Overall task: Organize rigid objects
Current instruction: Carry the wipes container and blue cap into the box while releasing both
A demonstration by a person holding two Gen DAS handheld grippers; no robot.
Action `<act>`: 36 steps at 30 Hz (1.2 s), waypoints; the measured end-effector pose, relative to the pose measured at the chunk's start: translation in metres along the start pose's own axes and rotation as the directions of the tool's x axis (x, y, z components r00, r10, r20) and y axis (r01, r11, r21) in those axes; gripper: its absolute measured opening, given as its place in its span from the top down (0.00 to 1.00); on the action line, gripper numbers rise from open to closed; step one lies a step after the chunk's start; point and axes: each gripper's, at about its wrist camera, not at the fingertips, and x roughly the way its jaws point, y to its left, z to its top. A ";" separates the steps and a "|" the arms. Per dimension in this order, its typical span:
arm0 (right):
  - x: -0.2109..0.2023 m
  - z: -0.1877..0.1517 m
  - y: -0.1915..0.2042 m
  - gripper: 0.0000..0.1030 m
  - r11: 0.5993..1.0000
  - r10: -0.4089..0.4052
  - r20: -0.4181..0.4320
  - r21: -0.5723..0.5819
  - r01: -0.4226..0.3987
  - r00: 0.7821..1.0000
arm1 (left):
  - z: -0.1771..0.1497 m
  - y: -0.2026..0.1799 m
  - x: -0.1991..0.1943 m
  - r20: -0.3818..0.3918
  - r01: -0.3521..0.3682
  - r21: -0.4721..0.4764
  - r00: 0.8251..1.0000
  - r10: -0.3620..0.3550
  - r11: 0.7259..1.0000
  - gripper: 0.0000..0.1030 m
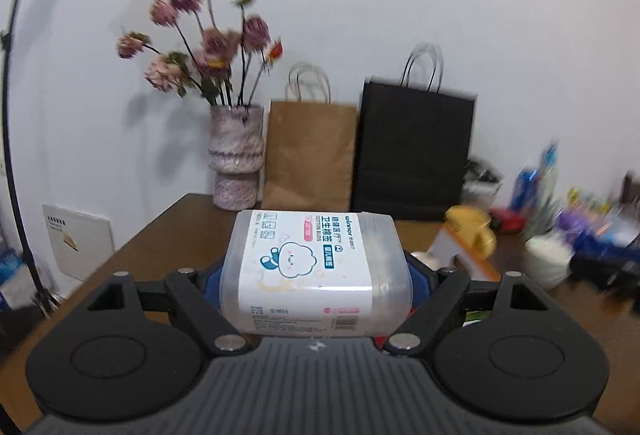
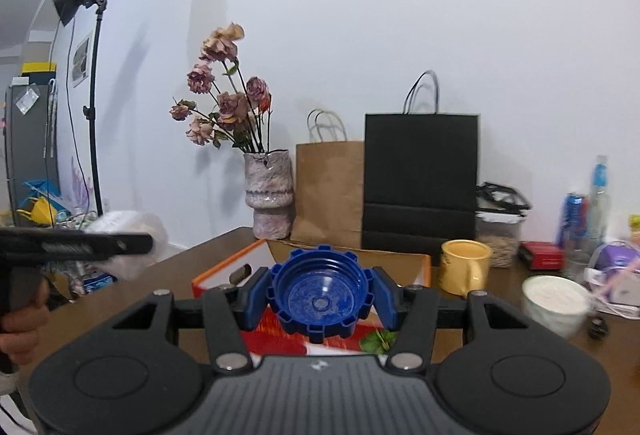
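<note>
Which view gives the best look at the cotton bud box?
The left wrist view: the cotton bud box fills the centre, held between the left gripper's fingers, its label readable. The right wrist view shows it only as a blurred pale shape at the left edge, behind the other gripper.

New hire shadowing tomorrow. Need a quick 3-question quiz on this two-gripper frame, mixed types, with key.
1. True or false: the left gripper is shut on a cotton bud box.
2. What does the right gripper hold?
A. yellow mug
B. blue ridged cap
C. red box
3. Fill in: between the vase and the black paper bag stands a ____ paper bag.

Key:
1. True.
2. B, the blue ridged cap, its hollow side facing the camera.
3. Brown.
</note>
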 end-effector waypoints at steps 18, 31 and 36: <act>0.263 0.024 -0.062 0.49 0.994 0.048 -0.348 0.112 -0.010 0.936 | 0.011 -0.023 0.235 -0.369 0.072 0.002 0.927 -0.066 0.997 0.19; 0.348 -0.004 -0.070 0.33 0.986 0.046 -0.487 0.163 0.040 0.872 | 0.010 -0.023 0.284 -0.413 0.079 -0.092 0.904 -0.110 0.993 0.04; 0.331 0.005 -0.070 0.33 0.989 0.020 -0.467 0.140 0.051 0.884 | 0.013 -0.012 0.277 -0.412 0.052 -0.091 0.907 -0.085 0.995 0.04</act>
